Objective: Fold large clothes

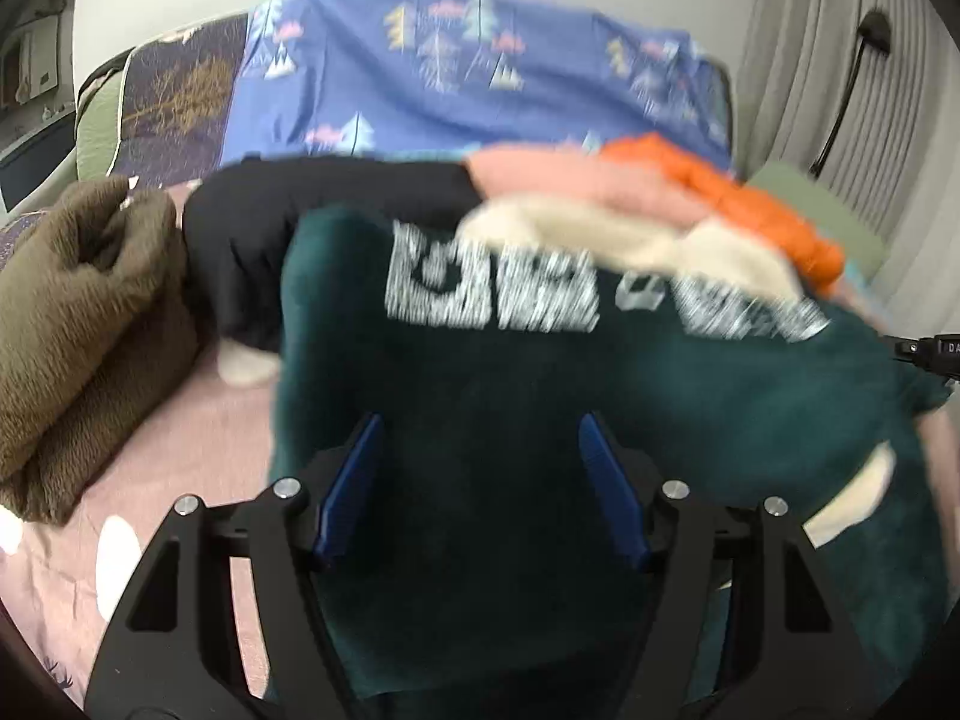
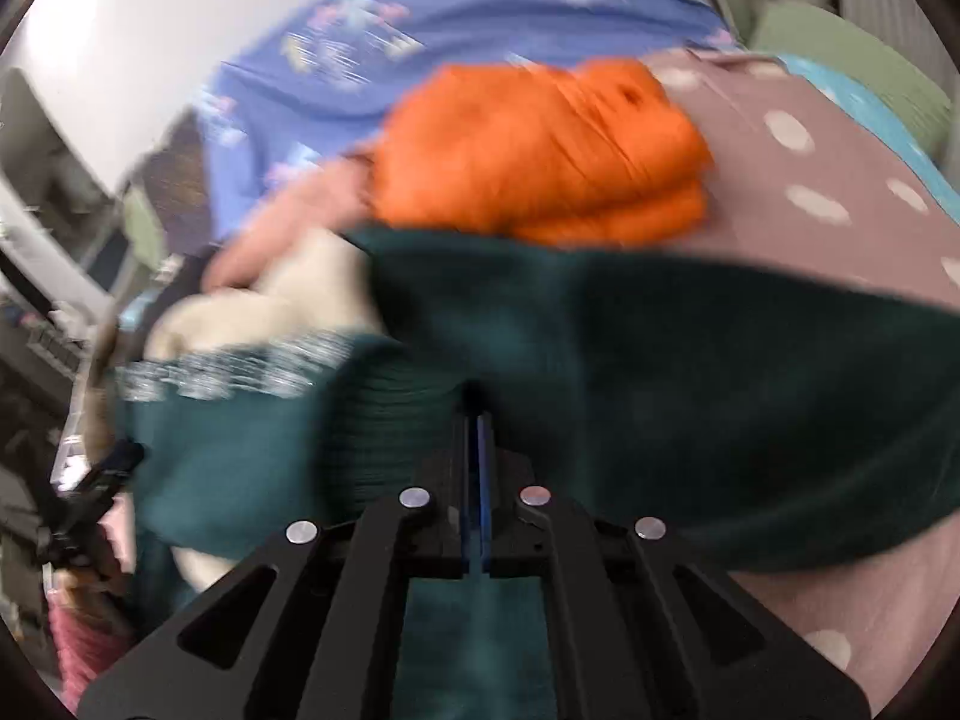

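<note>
Dark green fleece sweatshirt (image 1: 540, 420) with white print lies spread on the pink dotted bed (image 2: 810, 180), beside a stack of orange (image 2: 540, 150), pink and cream folded clothes; it looks soft, floppy, thick and fairly light, so it will likely sag and drag rather than hold shape. Left tool (image 1: 480, 480) hangs over the fabric with jaws well apart, gripping nothing; right tool (image 2: 478, 420) is pinched tight at the ribbed hem. Best hold is probably hem or shoulder edges, not mid-panel.
</note>
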A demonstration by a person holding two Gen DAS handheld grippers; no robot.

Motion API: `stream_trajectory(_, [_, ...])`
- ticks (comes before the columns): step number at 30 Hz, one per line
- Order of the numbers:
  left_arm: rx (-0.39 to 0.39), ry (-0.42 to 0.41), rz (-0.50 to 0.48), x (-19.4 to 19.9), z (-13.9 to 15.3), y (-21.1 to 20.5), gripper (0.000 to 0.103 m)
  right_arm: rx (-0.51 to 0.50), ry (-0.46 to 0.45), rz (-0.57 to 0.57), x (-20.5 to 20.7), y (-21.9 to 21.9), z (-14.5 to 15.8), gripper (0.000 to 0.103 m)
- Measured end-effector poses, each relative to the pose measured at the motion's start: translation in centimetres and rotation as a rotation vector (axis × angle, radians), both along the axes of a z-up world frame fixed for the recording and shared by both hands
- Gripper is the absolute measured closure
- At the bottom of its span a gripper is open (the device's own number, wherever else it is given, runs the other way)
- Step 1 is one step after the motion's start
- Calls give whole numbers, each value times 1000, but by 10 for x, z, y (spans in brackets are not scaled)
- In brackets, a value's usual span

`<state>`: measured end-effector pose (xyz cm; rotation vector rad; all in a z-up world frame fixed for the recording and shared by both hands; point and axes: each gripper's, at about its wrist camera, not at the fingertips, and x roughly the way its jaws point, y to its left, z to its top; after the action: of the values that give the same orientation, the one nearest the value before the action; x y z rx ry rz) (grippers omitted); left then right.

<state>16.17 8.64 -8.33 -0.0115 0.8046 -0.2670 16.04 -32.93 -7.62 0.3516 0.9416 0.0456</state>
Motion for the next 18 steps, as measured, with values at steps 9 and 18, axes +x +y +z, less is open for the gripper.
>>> stream_trajectory(9, [-163, -36, -32, -4, 32, -2, 66, -12, -267, 193, -18, 87, 56, 83])
stream_trajectory(18, [99, -7, -132, -3, -29, -84, 62, -97, -6, 161, 25, 111, -57, 85])
